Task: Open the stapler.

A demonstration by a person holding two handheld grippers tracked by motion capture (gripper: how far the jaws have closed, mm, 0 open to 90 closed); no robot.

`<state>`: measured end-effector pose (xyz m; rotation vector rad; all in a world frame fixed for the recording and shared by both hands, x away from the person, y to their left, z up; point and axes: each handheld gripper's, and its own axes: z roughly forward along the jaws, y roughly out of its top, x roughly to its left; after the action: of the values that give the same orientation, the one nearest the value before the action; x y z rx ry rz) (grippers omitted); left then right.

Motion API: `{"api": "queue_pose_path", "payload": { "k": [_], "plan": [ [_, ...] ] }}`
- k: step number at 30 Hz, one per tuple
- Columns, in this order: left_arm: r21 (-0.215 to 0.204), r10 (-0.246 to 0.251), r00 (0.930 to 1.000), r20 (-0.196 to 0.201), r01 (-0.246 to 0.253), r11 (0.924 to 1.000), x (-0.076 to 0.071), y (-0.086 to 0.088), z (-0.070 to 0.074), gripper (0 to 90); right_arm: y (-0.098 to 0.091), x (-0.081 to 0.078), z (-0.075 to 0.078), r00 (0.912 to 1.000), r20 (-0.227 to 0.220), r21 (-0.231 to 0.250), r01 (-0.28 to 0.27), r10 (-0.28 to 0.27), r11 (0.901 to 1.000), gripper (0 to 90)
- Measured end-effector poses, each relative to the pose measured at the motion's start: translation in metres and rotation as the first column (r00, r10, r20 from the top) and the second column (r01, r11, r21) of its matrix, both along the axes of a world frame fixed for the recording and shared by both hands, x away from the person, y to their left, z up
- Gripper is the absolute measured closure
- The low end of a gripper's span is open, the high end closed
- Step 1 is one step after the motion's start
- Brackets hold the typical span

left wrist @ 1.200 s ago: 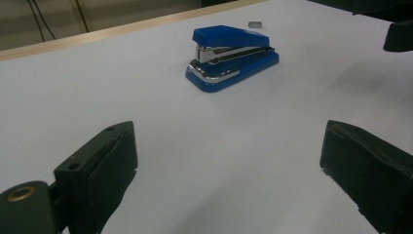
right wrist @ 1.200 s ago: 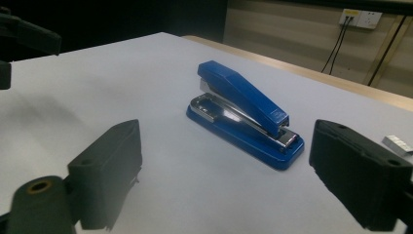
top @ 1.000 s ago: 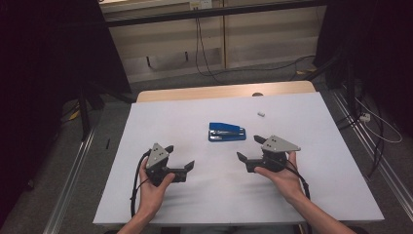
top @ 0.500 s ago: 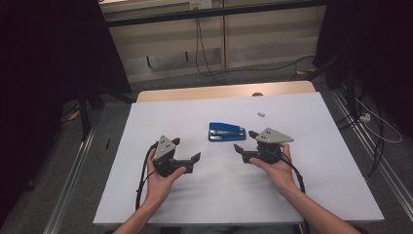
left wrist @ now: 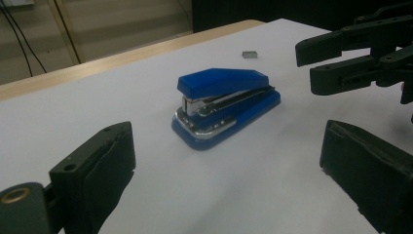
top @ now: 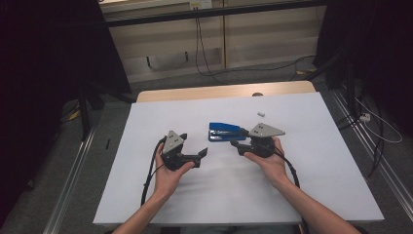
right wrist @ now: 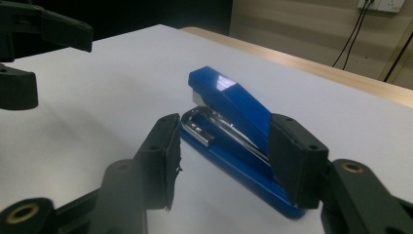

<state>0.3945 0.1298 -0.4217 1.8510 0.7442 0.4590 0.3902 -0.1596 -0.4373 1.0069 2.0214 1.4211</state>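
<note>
A blue stapler (top: 224, 131) lies flat on the white table cover (top: 316, 161), its metal mouth toward the left gripper (left wrist: 221, 105). My right gripper (top: 237, 138) is at the stapler's right end and points left. Its jaws have just been closing. In the right gripper view they stand on both sides of the stapler's near end (right wrist: 234, 126), and I see neither pad pressing on it. The right gripper (right wrist: 226, 161) counts as open. My left gripper (top: 194, 145) hovers a little left of the stapler, jaws wide apart and empty (left wrist: 234, 180).
A small pale block (top: 261, 113) lies behind the stapler toward the back right. The wooden table edge (top: 224, 91) runs along the far side. Cables trail from both grippers toward the person. Dark floor and metal rails flank the table.
Both hands have moved forward and inward toward the stapler. The right gripper's jaws have narrowed and now flank the stapler's end. The stapler has not moved.
</note>
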Motion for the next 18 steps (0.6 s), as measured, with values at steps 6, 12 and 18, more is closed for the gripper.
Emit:
{"api": "queue_pose_path", "payload": {
  "k": [6,12,18],
  "plan": [
    [0.004,0.015,0.9999,-0.002,-0.015,0.9999,0.009,-0.009,-0.003,7.1,0.008,0.003,-0.003,0.9996,-0.005,0.009,-0.026,0.026,0.9996,60.3],
    [0.036,0.007,0.9998,-0.019,-0.006,0.9993,0.008,-0.01,-0.01,6.1,0.009,0.002,-0.002,0.9997,0.009,0.017,-0.023,0.023,0.9996,74.4],
    [0.039,0.005,0.9987,-0.051,-0.003,0.9992,0.005,-0.014,-0.016,9.4,0.008,0.002,-0.005,0.9995,0.006,0.0,-0.03,0.03,0.9996,84.4]
  ]
}}
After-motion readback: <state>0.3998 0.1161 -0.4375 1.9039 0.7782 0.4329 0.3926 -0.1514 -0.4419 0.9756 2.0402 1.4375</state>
